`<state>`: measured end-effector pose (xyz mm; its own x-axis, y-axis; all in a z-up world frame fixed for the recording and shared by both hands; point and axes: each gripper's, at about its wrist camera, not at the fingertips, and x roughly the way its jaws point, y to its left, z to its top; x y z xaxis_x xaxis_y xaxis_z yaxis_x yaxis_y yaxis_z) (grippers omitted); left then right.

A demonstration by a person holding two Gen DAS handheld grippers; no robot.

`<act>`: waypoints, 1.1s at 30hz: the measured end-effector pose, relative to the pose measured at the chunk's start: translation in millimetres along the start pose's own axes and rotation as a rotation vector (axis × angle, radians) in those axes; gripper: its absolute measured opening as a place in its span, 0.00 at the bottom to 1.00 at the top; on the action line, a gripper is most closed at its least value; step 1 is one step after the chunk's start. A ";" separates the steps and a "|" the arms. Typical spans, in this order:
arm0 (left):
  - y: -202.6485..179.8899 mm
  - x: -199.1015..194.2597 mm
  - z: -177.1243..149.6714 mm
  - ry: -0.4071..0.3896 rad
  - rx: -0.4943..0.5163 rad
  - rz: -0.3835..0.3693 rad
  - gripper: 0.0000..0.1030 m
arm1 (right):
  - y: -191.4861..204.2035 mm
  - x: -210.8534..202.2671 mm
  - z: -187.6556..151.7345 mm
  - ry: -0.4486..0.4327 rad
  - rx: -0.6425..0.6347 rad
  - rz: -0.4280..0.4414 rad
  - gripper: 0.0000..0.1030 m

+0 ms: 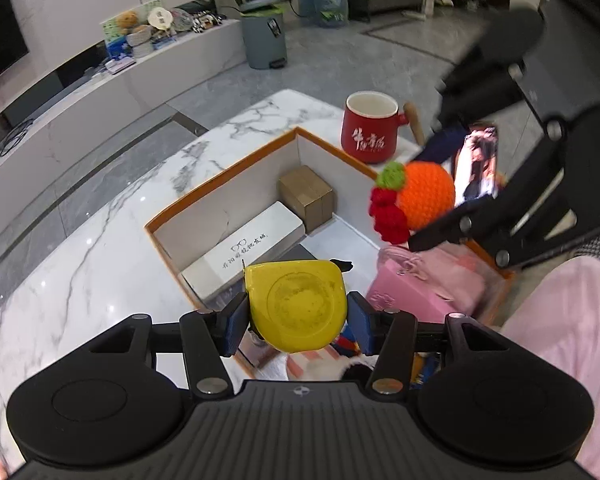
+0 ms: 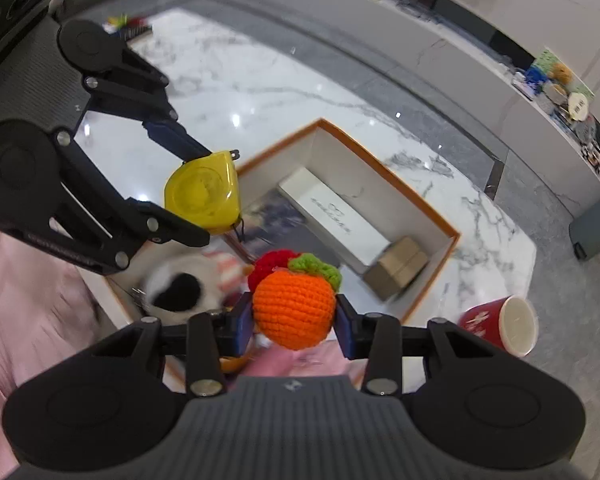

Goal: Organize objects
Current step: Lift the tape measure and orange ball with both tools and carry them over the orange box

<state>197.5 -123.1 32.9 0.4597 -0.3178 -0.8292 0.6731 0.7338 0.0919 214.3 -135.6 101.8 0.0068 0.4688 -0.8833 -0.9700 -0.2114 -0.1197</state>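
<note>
Nearest, the left gripper (image 1: 296, 320) has its fingers clamped on a yellow tape measure (image 1: 296, 306), held above the near end of the orange-rimmed box (image 1: 220, 178). Beside it, the right gripper (image 2: 296, 322) has its fingers clamped on a crocheted orange (image 2: 295, 308), also above the box. Inside lie a white case (image 1: 244, 252) and a brown carton (image 1: 307, 196); 1 red mug (image 1: 370, 128) stands beyond on the marble surface (image 1: 100, 240). Risk: the 2 grippers work close together and may collide; the soft orange could slip, or a release could land on crowded contents.
</note>
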 end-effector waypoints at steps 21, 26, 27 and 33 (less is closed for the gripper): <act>18.4 90.8 2.8 0.074 0.115 -0.090 0.58 | -34.8 161.3 34.4 0.331 -0.365 0.048 0.42; 22.1 99.0 3.7 0.080 0.090 -0.111 0.58 | -36.6 181.7 30.7 0.374 -0.398 0.055 0.42; 22.8 100.1 3.5 0.083 0.083 -0.119 0.58 | -37.2 184.7 30.0 0.381 -0.399 0.059 0.42; 25.3 104.7 2.7 0.087 0.054 -0.147 0.58 | -42.3 201.8 25.5 0.447 -0.379 0.052 0.42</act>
<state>264.3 -139.5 -50.2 0.3033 -0.3642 -0.8805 0.7609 0.6489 -0.0063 250.5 -10.2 -59.8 0.1433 0.0598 -0.9879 -0.8178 -0.5550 -0.1522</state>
